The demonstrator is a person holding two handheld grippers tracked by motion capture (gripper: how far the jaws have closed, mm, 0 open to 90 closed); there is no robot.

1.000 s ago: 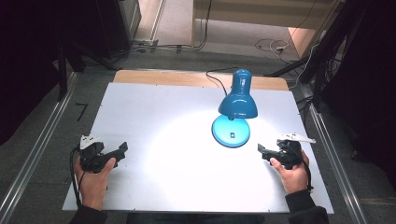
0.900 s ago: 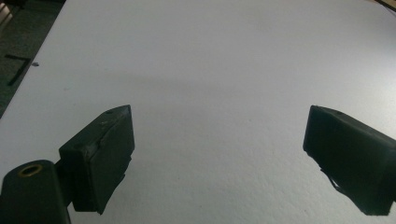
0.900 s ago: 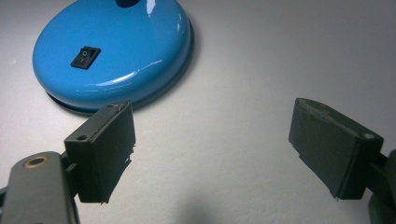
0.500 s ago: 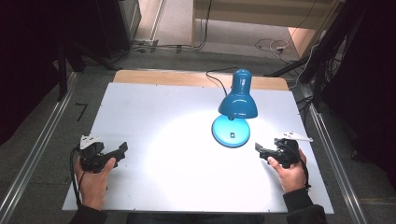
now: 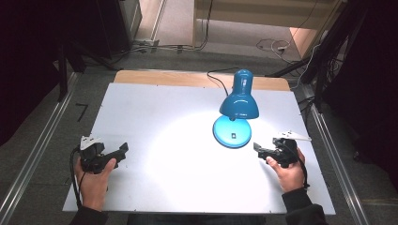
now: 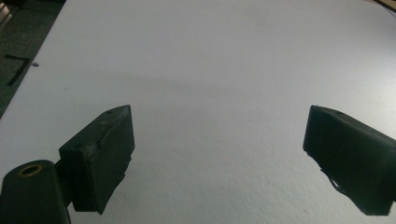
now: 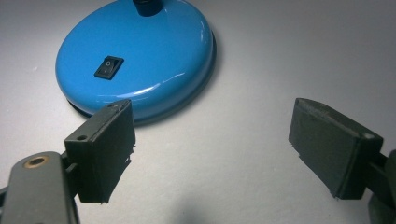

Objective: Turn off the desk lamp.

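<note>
My left hand (image 5: 94, 180) lies near the front left corner of the white table (image 5: 155, 117), forearm coming straight in over the front edge, fingers wrapped round the body of my left gripper (image 5: 123, 151). It sits low over the surface and points toward the middle of the table, slightly away from me. In the left gripper view its two black jaws stand wide apart with bare white tabletop between them; the dark floor beyond the table's left edge shows at the top left corner of that view.

My right hand (image 5: 287, 171) is near the front right corner, wrist and dark sleeve (image 5: 300, 208) crossing the front edge, the hand angled inward. My right gripper (image 5: 257, 149) points left and a little away from me, toward the lamp base, with its grey plate (image 5: 294, 136) on top catching the light. In the right gripper view its jaws are spread wide as well, gripping nothing; the left jaw's tip sits just in front of the base's rim, apart from it.

Just beyond that gripper stands the blue desk lamp (image 5: 239, 101), right of the table's centre. Its round base (image 7: 140, 60) rests flat on the surface with a small black rocker switch (image 7: 109, 67) on top. The shade tilts down and throws a bright pool of light on the table's middle. A black cord (image 5: 218, 75) runs from the lamp toward the far edge, where a strip of bare wood (image 5: 159, 77) borders the white top.
</note>
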